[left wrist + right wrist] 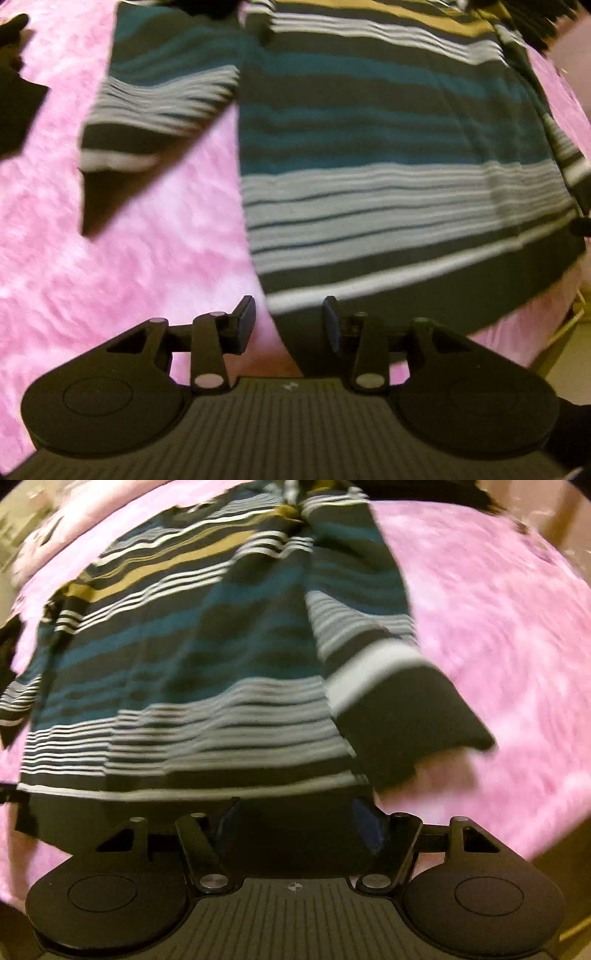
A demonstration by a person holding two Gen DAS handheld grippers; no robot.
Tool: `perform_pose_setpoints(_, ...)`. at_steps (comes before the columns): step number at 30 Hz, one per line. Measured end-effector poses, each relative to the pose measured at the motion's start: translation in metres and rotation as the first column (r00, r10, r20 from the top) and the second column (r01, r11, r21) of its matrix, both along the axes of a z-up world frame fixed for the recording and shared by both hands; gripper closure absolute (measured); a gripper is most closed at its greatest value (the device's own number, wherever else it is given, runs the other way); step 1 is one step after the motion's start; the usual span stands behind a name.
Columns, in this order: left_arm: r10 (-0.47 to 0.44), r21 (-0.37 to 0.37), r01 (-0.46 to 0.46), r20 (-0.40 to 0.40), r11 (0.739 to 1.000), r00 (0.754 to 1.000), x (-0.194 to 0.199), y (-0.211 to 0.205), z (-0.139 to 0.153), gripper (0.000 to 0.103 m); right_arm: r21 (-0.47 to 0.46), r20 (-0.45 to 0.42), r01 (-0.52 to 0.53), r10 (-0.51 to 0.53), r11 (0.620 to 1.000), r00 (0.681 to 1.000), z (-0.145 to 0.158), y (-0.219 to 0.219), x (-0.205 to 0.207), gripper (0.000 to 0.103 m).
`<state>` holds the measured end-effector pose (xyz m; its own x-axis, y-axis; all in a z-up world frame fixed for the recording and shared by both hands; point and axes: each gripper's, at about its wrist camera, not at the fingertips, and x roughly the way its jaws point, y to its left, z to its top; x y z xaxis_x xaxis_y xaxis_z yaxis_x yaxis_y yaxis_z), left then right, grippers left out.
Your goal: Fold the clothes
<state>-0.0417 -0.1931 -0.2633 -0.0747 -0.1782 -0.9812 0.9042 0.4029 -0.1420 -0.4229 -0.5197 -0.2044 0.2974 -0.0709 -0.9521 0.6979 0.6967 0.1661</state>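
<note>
Left wrist view, nearest first: the left gripper (289, 324) has its jaws partly apart, and the dark hem corner of the shirt (388, 155) lies in the gap between them; neither pad is seen pressing on the cloth, so it has hold of nothing. Beyond the fingers the shirt spreads flat on the pink blanket (155, 258), banded in grey, white, teal and, farthest off, mustard. One short sleeve (155, 110) sticks out to the left in this view, lying on the blanket (its edge is blurred).

Right wrist view: the right gripper (295, 825) stands wide, both fingers over the shirt's (177, 657) dark hem, the cloth between them but not pinched. A sleeve (388, 672) with a white band and dark cuff lies out over the blanket (498, 627). No brand, label or writing can be read on anything.
</note>
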Motion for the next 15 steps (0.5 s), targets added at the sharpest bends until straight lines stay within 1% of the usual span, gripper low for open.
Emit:
perform_pose_setpoints(5, -0.027, -0.056, 0.028, 0.009, 0.998, 1.000, -0.008, 0.018, 0.000, 0.064, -0.050, 0.017, 0.045, -0.045, 0.998, 0.999, -0.002, 0.009, -0.009, 0.034)
perform_pose_setpoints(8, 0.001, -0.070, -0.002, -0.001, 0.998, 1.000, -0.008, 0.028, 0.005, 0.065, -0.073, 0.018, 0.093, -0.092, 0.993, 0.996, -0.001, 0.006, -0.011, 0.034)
perform_pose_setpoints(9, 0.010, -0.070, -0.010, -0.005, 0.998, 1.000, -0.007, 0.031, 0.005, 0.065, -0.071, 0.017, 0.102, -0.101, 0.992, 0.995, -0.003, 0.004, -0.012, 0.034)
perform_pose_setpoints(10, 0.021, -0.070, -0.022, -0.009, 0.997, 1.000, -0.007, 0.034, 0.004, 0.065, -0.048, 0.013, 0.097, -0.096, 0.994, 0.995, -0.008, 0.003, -0.013, 0.034)
perform_pose_setpoints(11, 0.037, -0.071, -0.038, -0.015, 0.997, 0.999, -0.007, 0.036, 0.004, 0.064, -0.033, 0.012, 0.087, -0.087, 0.996, 0.996, -0.013, 0.002, -0.013, 0.034)
perform_pose_setpoints(13, 0.069, -0.072, -0.071, -0.028, 0.995, 0.997, -0.008, 0.039, 0.003, 0.065, -0.034, 0.018, 0.052, -0.051, 0.998, 0.999, -0.017, 0.001, -0.014, 0.034)
perform_pose_setpoints(14, 0.081, -0.073, -0.084, -0.032, 0.994, 0.996, -0.009, 0.041, 0.003, 0.064, -0.023, 0.027, 0.053, -0.052, 0.998, 0.998, -0.016, -0.001, -0.016, 0.034)
perform_pose_setpoints(15, 0.086, -0.077, -0.088, -0.032, 0.993, 0.996, -0.011, 0.041, 0.004, 0.068, -0.013, 0.034, 0.057, -0.056, 0.998, 0.998, -0.016, -0.003, -0.018, 0.036)
